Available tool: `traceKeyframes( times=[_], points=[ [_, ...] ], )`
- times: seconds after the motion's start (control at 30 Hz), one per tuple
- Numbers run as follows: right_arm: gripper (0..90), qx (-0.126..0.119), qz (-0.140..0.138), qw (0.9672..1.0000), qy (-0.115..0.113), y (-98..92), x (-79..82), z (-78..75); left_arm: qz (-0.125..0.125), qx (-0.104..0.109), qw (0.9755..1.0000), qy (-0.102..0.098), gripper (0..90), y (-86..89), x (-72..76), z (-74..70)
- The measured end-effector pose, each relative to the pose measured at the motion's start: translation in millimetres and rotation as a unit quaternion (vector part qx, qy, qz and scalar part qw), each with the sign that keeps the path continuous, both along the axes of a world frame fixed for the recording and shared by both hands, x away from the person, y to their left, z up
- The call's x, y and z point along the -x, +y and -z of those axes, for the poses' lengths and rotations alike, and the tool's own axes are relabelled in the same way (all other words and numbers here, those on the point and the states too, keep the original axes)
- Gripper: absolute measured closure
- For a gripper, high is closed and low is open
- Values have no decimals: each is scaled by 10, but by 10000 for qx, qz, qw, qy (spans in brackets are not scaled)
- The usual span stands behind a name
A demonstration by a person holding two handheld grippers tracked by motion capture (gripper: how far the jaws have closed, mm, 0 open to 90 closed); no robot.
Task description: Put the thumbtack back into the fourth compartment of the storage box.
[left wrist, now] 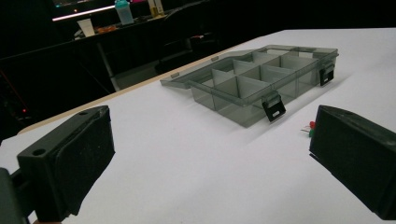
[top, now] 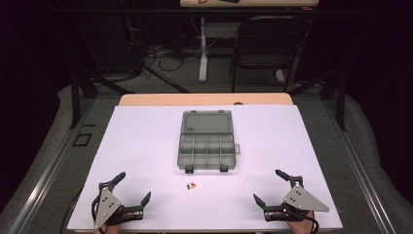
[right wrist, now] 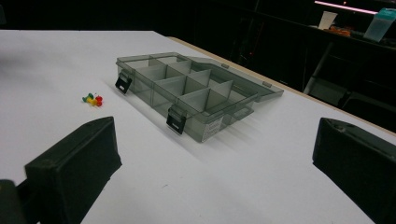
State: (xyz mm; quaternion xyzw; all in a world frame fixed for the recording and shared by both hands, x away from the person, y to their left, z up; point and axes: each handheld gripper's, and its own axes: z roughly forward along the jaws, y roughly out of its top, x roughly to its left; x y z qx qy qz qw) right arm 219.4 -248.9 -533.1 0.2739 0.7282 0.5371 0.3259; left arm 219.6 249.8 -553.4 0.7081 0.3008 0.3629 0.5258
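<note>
A grey see-through compartment box (top: 206, 151) lies open at the middle of the white table, its lid (top: 206, 122) folded back flat; the box (left wrist: 261, 84) (right wrist: 187, 91) has several empty compartments and two black latches. A small cluster of coloured push pins (top: 191, 185) (right wrist: 93, 99) (left wrist: 310, 128) lies just in front of it. My left gripper (top: 132, 187) rests near the front left edge, open, nothing between its jaws. My right gripper (top: 267, 185) rests near the front right edge, also open and empty.
The white table surface (top: 146, 141) ends in a wooden strip at the far edge. Beyond it stand a black chair (top: 268, 44) and a table leg, with cables on the floor. Metal rails run along both sides.
</note>
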Motion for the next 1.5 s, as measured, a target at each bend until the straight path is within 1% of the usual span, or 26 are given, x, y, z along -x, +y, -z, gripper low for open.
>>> traceKeyframes(
  times=[0.13, 0.3, 0.47, 0.53, 0.63, 0.67, 0.77, 0.87, 1.0, 1.07, 1.33, 1.5],
  points=[
    [0, -10, -8, 10000, 5, -2, -5, -2, -5, 25, 10000, 36, 0, 1, -17, 11],
    [0, 43, -28, 10000, 53, 6, -5, -4, 10, 18, 10000, 17, 1, -2, -8, 4],
    [0, 53, -53, 9999, 110, 42, -23, -19, -8, 87, 10000, 39, 0, 18, -13, 13],
    [0, 60, -109, 9998, 134, 67, -36, -32, -8, 104, 9999, 35, 1, 20, -5, 11],
    [0, 74, -205, 9995, 210, 133, -67, -43, -13, 92, 10000, 24, 0, 16, 7, 7],
    [0, 109, -231, 9995, 199, 159, -74, -46, -14, 88, 10000, 17, 0, 13, 7, 7],
    [0, 177, -336, 9988, 299, 246, -103, -53, -3, 88, 9999, 66, 0, 9, -4, 14],
    [0, 315, -468, 9975, 437, 342, -135, -63, -5, 85, 9999, 61, 0, 13, -7, 16],
    [0, 380, -645, 9953, 613, 471, -202, -65, -10, 105, 9999, 66, 1, 17, 0, 12],
    [0, 428, -704, 9942, 692, 536, -232, -65, -10, 75, 10000, 36, 1, 14, 2, 8],
    [0, 485, -807, 9920, 845, 744, -350, -82, -17, 90, 9999, 66, 1, 18, 2, 12],
    [0, 420, -921, 9902, 963, 868, -439, -105, -9, 88, 9999, 87, 1, 12, -16, 20]
  ],
)
